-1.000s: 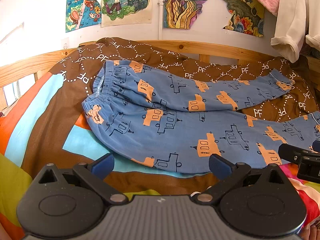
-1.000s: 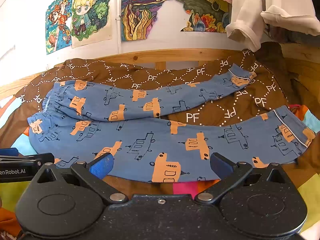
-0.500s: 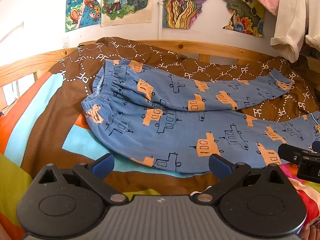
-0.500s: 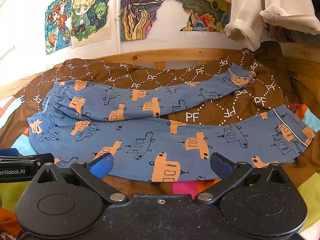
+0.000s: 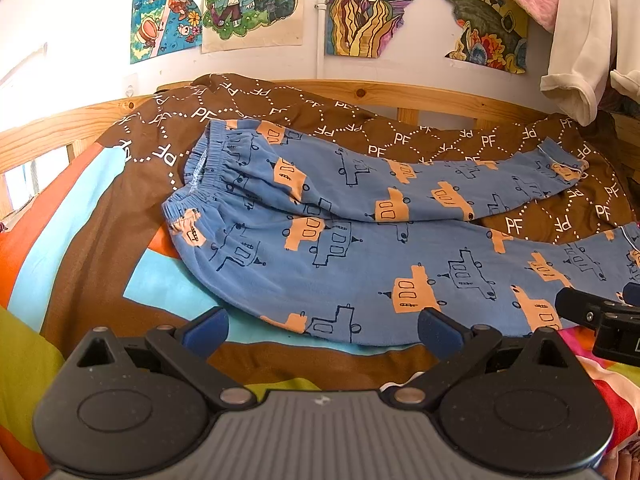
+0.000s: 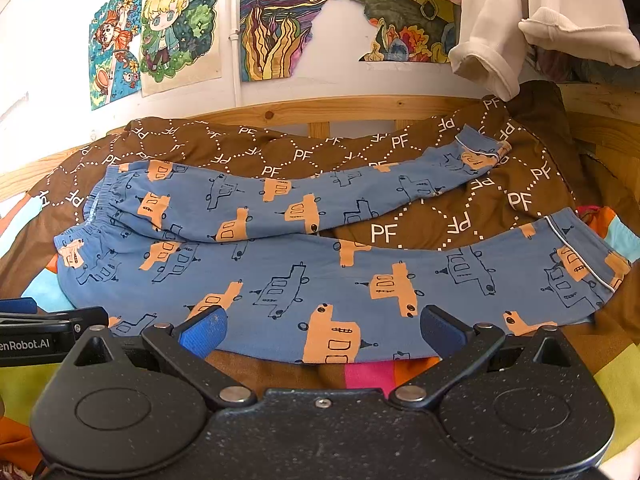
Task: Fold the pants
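Blue pants (image 5: 360, 248) with orange and navy car prints lie spread flat on the bed, waistband (image 5: 200, 184) to the left, both legs running right and splayed apart. They also show in the right wrist view (image 6: 320, 272), with the near cuff (image 6: 584, 260) at right and the far cuff (image 6: 480, 152) further back. My left gripper (image 5: 322, 326) is open and empty just short of the near leg's front edge. My right gripper (image 6: 320, 330) is open and empty at the same edge, further right.
A brown quilt (image 5: 280, 100) printed with PF letters lies under the pants, over a striped bedspread (image 5: 80, 208). A wooden bed rail (image 6: 360, 104) runs along the wall. White and pink clothes (image 6: 520, 20) hang at top right. Posters hang on the wall.
Nothing has visibly changed; both grippers hover nearly still at the near leg's front edge.
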A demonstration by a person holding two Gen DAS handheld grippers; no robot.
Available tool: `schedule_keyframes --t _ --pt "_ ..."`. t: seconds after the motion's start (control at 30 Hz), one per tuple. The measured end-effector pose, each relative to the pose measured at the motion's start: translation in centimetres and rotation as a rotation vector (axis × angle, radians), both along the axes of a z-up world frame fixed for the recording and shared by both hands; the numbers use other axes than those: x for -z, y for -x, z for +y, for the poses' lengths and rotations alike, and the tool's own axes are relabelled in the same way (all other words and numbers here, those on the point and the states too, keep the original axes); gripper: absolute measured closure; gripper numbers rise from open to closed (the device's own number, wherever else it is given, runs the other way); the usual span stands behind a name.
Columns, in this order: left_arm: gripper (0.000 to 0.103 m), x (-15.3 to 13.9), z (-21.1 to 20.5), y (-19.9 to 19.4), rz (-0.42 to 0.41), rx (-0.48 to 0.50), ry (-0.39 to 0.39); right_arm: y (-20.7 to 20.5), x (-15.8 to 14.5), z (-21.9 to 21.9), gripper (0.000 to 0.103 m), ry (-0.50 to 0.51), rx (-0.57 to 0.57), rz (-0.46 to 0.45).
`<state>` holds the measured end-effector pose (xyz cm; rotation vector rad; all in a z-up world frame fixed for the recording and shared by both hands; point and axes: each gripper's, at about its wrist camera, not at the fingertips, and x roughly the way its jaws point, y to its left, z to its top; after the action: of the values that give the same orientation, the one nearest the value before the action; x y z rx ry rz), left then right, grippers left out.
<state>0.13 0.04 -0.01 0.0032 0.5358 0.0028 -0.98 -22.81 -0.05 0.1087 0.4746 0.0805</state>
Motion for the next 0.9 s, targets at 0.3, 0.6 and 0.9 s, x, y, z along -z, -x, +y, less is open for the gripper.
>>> schedule_keyframes --t 0.3,0.6,0.9 --pt "0.0 0.01 0.02 -0.01 0.001 0.0 0.0 -0.09 0.07 -0.02 0.001 -0.001 -0.001 0.003" --pt "0.0 0.37 -0.08 -0.05 0.016 0.011 0.02 -0.36 0.33 0.13 0.001 -0.002 -0.01 0.015" --pt "0.0 0.6 -0.01 -0.38 0.051 0.01 0.019 -0.71 0.23 0.09 0.001 0.012 -0.024 0.028"
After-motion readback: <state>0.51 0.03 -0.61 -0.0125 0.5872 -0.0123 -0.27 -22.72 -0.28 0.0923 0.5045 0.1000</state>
